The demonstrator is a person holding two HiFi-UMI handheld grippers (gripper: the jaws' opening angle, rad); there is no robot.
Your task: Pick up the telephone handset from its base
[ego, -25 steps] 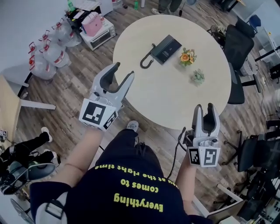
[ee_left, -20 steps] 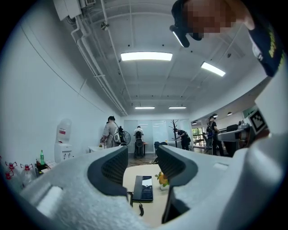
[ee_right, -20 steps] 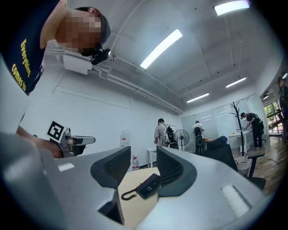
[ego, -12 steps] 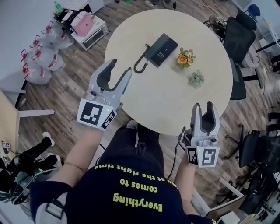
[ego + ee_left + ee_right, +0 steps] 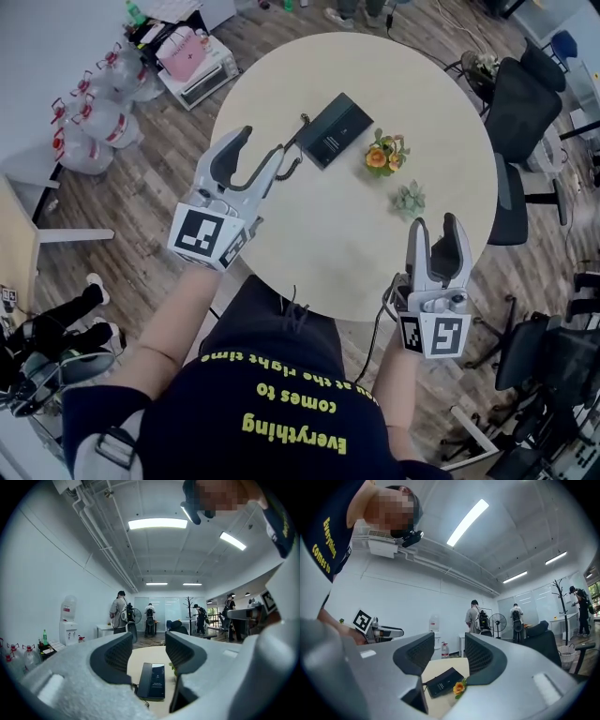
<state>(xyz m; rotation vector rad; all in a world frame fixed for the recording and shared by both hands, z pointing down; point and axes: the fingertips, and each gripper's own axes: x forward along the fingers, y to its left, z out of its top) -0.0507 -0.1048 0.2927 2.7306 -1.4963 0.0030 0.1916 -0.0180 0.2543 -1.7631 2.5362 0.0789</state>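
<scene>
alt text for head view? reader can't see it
From above, a person holds a grey left gripper and grey right gripper, both empty with jaws opening, at the edge of a round cream table. On it sit a dark grey desk telephone, handset on base, a small orange-flowered plant and a green succulent.

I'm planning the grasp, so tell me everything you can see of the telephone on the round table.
The telephone is a flat, dark rectangular unit, plastic by its look, with small pale print on top. What looks like its handset lies seated along one long side of the base. A dark coiled cord trails from one end onto the pale table. It lies flat and diagonal, close to an orange flower ornament but apart. Only the table touches it.
</scene>
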